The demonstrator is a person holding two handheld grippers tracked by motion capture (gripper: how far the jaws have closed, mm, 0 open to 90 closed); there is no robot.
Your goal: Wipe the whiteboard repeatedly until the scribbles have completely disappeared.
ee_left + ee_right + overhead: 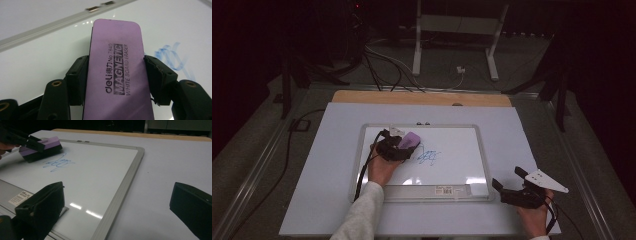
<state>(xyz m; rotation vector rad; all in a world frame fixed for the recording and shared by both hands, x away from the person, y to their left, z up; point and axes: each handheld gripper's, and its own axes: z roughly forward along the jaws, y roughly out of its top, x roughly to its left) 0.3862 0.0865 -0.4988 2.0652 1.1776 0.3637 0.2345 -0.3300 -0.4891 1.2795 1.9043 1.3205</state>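
Observation:
A purple whiteboard eraser (116, 72) with "MAGNETIC" printed on its back lies between the pads of my left gripper (404, 146), which is shut on its long sides. The eraser (409, 139) rests on the whiteboard (462, 140) just left of a blue scribble (429, 157). In the right gripper view the eraser (41, 147) and the scribble (58, 163) sit at the far left. My right gripper (507, 184) stands open by the board's near right corner, nothing between its jaws, which straddle the board's frame (120, 192).
The whiteboard lies on a white table top (532, 130) with a wooden edge (422, 97) at the back. A barcode label (444, 190) is on the board's near rail. Cables and a stand's white legs (452, 40) are on the floor beyond.

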